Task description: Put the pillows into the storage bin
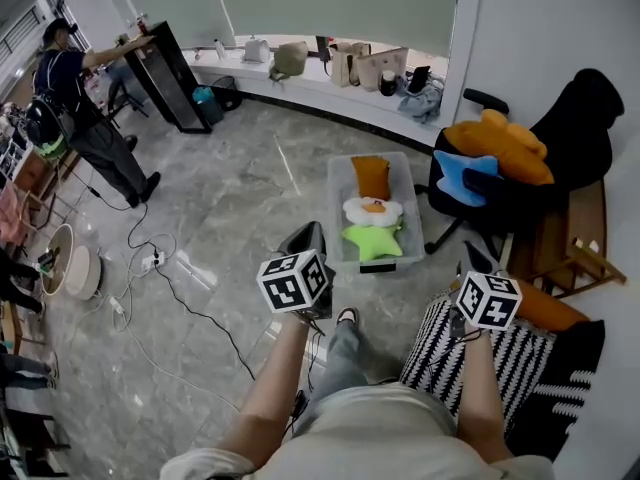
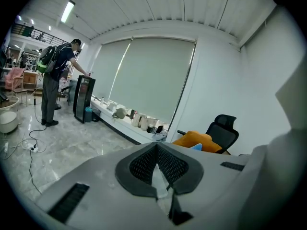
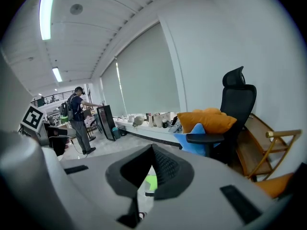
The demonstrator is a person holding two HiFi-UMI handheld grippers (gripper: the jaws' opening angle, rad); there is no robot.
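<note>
jaws together, three pillows (image 1: 373, 211) in storage bin (image 1: 333, 220)

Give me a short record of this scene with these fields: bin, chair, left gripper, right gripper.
bin: on the floor, holds orange pillow, flower pillow, green star pillow
chair: bears big orange pillow and blue pillow
left gripper: shut, empty
right gripper: shut, empty
</note>
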